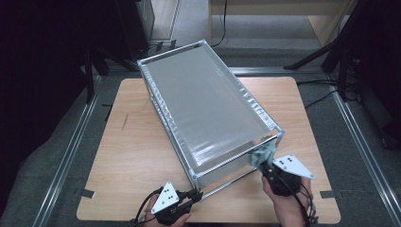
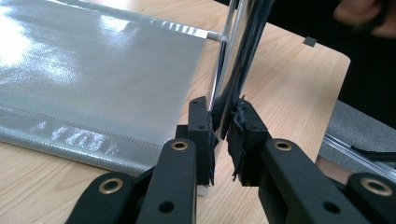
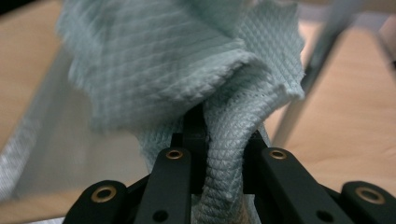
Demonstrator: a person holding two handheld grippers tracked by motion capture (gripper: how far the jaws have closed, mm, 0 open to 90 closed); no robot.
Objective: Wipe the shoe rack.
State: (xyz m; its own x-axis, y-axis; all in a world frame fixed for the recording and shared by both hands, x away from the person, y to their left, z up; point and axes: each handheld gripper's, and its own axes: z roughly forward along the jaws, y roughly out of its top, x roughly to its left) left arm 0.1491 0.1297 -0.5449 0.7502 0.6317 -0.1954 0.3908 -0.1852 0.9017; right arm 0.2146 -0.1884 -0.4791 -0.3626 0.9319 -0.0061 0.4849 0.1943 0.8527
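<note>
Fingers of your left gripper (image 2: 220, 135) clamped the frame's chrome corner post (image 2: 233, 60); your right gripper (image 3: 219, 140) pinched the soft, bunched cloth (image 3: 187, 60), probably touching the rack's (image 1: 208, 109) near corner above the worktop (image 1: 132, 151).

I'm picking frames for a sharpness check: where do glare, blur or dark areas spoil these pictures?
High view: the surroundings are nearly black, while the grey sheet on the metal frame has a soft sheen. Left gripper view: strong glare on the sheet at upper left, and the chrome post mirrors dark streaks. Right gripper view: the cloth is close and soft, the background blurred.
</note>
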